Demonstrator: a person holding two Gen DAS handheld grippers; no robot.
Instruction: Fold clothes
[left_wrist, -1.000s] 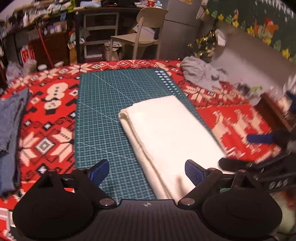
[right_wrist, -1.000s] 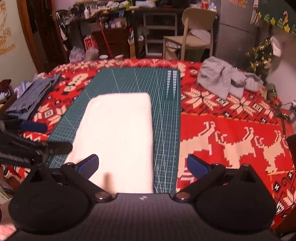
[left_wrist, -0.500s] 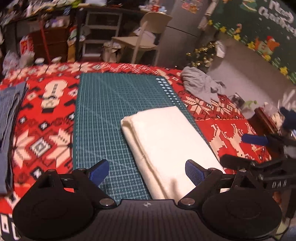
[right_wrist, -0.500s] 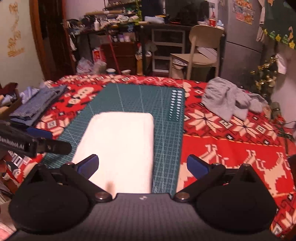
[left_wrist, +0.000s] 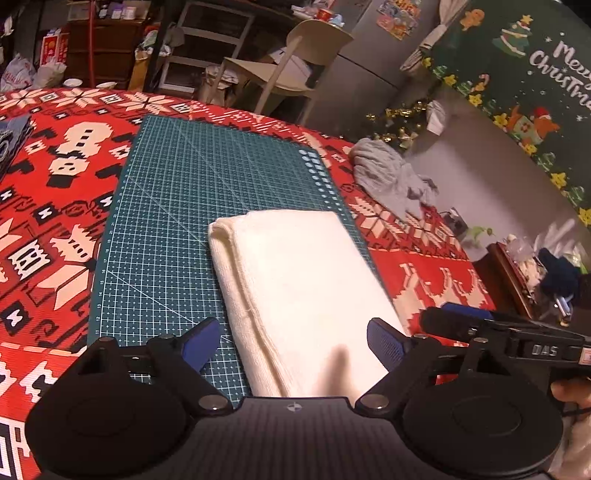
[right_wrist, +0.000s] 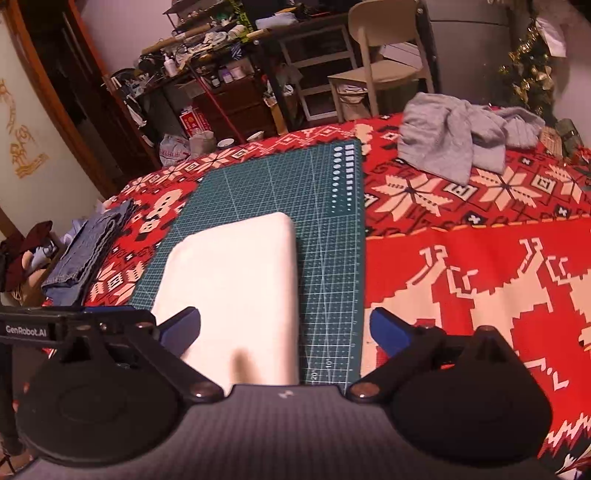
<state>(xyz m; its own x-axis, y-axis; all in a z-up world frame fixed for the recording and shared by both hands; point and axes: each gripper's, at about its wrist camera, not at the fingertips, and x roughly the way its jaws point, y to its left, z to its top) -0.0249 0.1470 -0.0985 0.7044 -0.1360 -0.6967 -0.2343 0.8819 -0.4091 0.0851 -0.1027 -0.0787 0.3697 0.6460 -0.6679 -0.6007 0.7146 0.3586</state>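
The white cloth (left_wrist: 299, 291) lies folded on the green mat (left_wrist: 166, 229), both grippers (left_wrist: 291, 343) (right_wrist: 284, 332) wide apart and empty at six o'clock, a crumpled grey garment (right_wrist: 454, 144) at two o'clock awaiting folding.

White garment (left_wrist: 299, 291): folded into a neat, flat rectangle, stacked layer edges showing along its left side; lies on the green cutting mat, toward the mat's right half, long side running away from the cameras.
Grey garment (right_wrist: 458, 140): unfolded, crumpled in a heap on the red patterned cloth, far right of the surface.
Blue denim garment (right_wrist: 86, 254): folded, at the surface's left edge.
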